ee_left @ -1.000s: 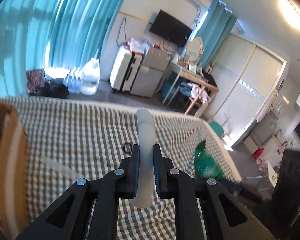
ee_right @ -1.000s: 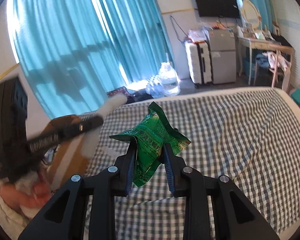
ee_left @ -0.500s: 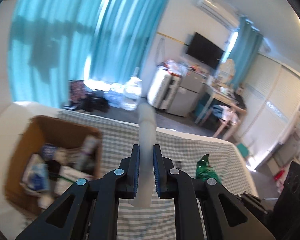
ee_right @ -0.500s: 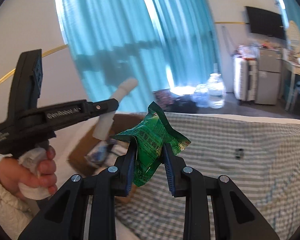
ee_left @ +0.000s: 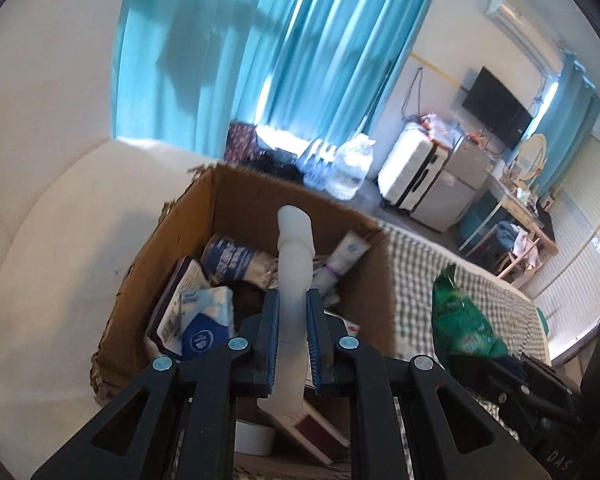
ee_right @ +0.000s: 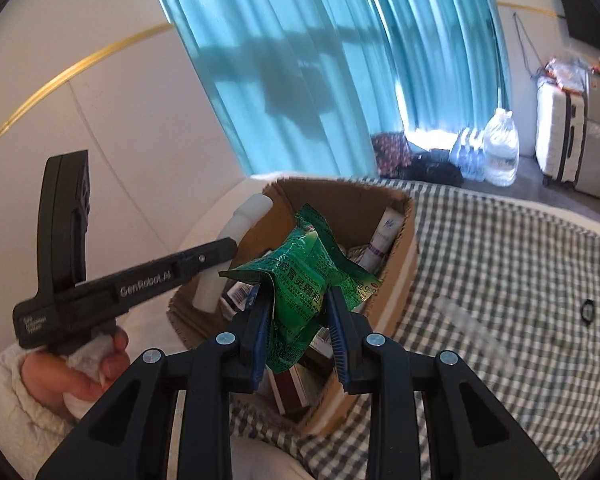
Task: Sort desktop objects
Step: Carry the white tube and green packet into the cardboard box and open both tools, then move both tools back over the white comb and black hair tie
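Over the cardboard box, both tools arrive loaded: I have the left gripper clamped narrow on a white plastic tube, and the right gripper pinched on a crumpled green sachet, its jaws a little wider to take the packet's bulk. The box stands open on a checked cloth, already holding a tissue pack, a blue-labelled can, a squeeze tube and some booklets, which is why I judge both items are being carried here for dropping in. The white tube's long axis runs straight out along the left fingers, its rounded end pointing away from me toward the box's far wall, its flat end projecting back behind the pads; held by its middle, it should fall lengthwise into the box. From the right wrist view the tube hangs above the box's left rim, so I would want it further inward before release. The sachet sits above the box's middle, flared corners upward. A small black ring lies on the cloth, well apart from the box, not yet sorted.
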Motion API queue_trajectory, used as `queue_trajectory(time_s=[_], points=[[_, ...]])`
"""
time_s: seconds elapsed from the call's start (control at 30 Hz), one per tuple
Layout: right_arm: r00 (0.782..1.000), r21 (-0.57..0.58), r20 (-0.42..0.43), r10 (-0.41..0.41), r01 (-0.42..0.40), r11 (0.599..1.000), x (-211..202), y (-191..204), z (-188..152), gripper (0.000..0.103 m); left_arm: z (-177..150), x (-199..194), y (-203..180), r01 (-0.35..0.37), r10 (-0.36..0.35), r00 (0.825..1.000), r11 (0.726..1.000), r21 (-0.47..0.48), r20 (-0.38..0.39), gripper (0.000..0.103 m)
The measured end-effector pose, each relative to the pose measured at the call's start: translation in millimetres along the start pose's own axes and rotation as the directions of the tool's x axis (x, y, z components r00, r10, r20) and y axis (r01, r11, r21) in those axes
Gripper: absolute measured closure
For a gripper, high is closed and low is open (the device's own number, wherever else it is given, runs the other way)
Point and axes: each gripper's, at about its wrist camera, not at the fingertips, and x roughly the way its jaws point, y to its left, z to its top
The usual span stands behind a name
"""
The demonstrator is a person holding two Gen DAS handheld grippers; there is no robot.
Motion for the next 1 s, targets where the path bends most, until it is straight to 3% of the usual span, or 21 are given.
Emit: queue_trajectory(time_s=[0.23, 0.3, 0.33, 0.37, 0.4, 0.43, 0.47, 0.63, 0.77, 0.87, 1.0], points=[[1.000, 0.004, 0.002, -0.021, 0.021, 1.000, 52, -6, 46, 0.074, 8, 27, 15, -0.036, 0.035, 0.998, 0.999, -0.024, -0.042, 0.086], [1.000, 0.039, 0.007, -0.002, 0.002, 0.999, 62, -10, 63, 0.061, 8, 28, 15, -0.051, 0.050, 0.998, 0.999, -0.009, -0.050, 0.080], [1.000, 0.065, 0.011, 0.010, -0.011, 0.998, 66, -13, 70, 0.032, 7, 28, 15, -0.062, 0.062, 0.996, 0.998, -0.002, -0.056, 0.068], [1.000, 0.080, 0.022, 0.003, -0.005, 0.997, 65, -16, 75, 0.018, 6, 29, 15, -0.070, 0.070, 0.996, 0.998, 0.004, -0.063, 0.057], [0.999, 0.095, 0.048, -0.011, 0.007, 0.995, 60, -18, 78, 0.018, 5, 27, 15, -0.096, 0.097, 0.993, 0.995, 0.009, -0.064, 0.030], [0.997, 0.102, 0.075, -0.019, 0.011, 0.995, 54, -21, 79, 0.018, 4, 25, 14, -0.126, 0.126, 0.990, 0.992, 0.007, -0.057, 0.012], [0.996, 0.105, 0.085, -0.020, 0.011, 0.994, 49, -23, 79, 0.018, 3, 21, 15, -0.162, 0.161, 0.986, 0.987, -0.002, -0.045, 0.008], [0.992, 0.171, 0.104, -0.068, 0.050, 0.984, 17, -52, 65, 0.018, 1, 7, 18, -0.185, 0.182, 0.982, 0.980, -0.073, -0.047, 0.007], [0.979, 0.204, 0.137, -0.154, 0.124, 0.971, -32, -80, 39, 0.018, -3, -13, -3, -0.187, 0.186, 0.982, 0.981, -0.044, -0.026, 0.007], [0.948, 0.205, 0.155, -0.279, 0.245, 0.947, -74, -104, 15, 0.018, -5, -30, -30, -0.185, 0.185, 0.983, 0.983, 0.002, 0.015, 0.005], [0.895, 0.263, 0.155, -0.417, 0.370, 0.891, -128, -145, -17, 0.018, -16, -46, -83, -0.136, 0.133, 0.990, 0.990, 0.046, 0.054, 0.003]])
